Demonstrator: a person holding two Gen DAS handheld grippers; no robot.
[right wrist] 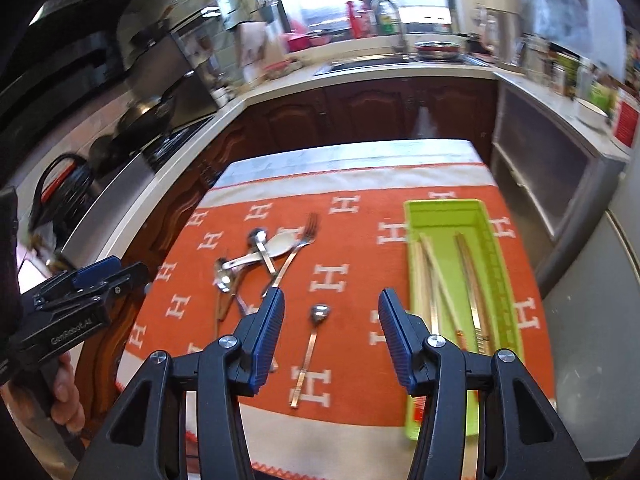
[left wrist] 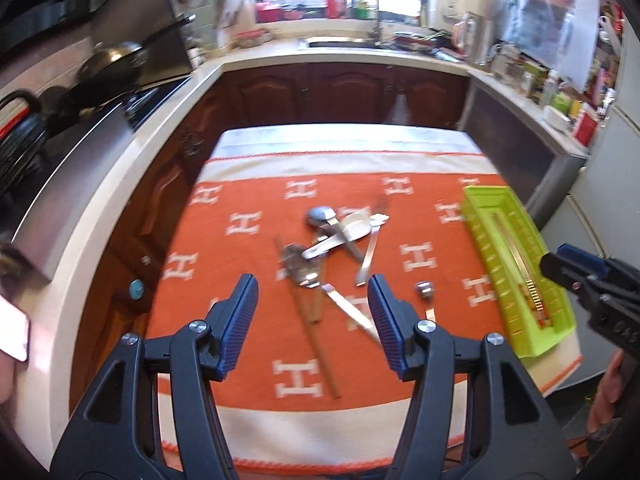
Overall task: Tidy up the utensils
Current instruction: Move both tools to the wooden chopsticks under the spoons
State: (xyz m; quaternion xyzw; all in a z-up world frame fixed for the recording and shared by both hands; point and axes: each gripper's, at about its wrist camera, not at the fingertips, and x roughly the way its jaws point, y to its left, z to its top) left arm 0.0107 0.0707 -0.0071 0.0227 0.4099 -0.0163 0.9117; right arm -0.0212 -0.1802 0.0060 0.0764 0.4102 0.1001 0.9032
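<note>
A pile of metal utensils (left wrist: 332, 240) lies mid-table on the orange cloth: spoons, a fork (right wrist: 298, 246), a white spoon (right wrist: 280, 245) and chopsticks. A single small spoon (right wrist: 311, 344) lies apart, nearer the front; it also shows in the left wrist view (left wrist: 425, 292). A lime green tray (right wrist: 448, 220) at the right holds several chopsticks (right wrist: 474, 292); it also shows in the left wrist view (left wrist: 484, 200). My left gripper (left wrist: 313, 296) is open and empty above the pile's near end. My right gripper (right wrist: 331, 312) is open and empty above the single spoon, left of the tray.
The table's orange cloth (left wrist: 248, 264) has white borders and drops off at the front edge. Kitchen counters (left wrist: 344, 54) and dark cabinets surround the table; a stove with a pan (left wrist: 112, 60) is at the left, a fridge (right wrist: 592, 320) close at the right.
</note>
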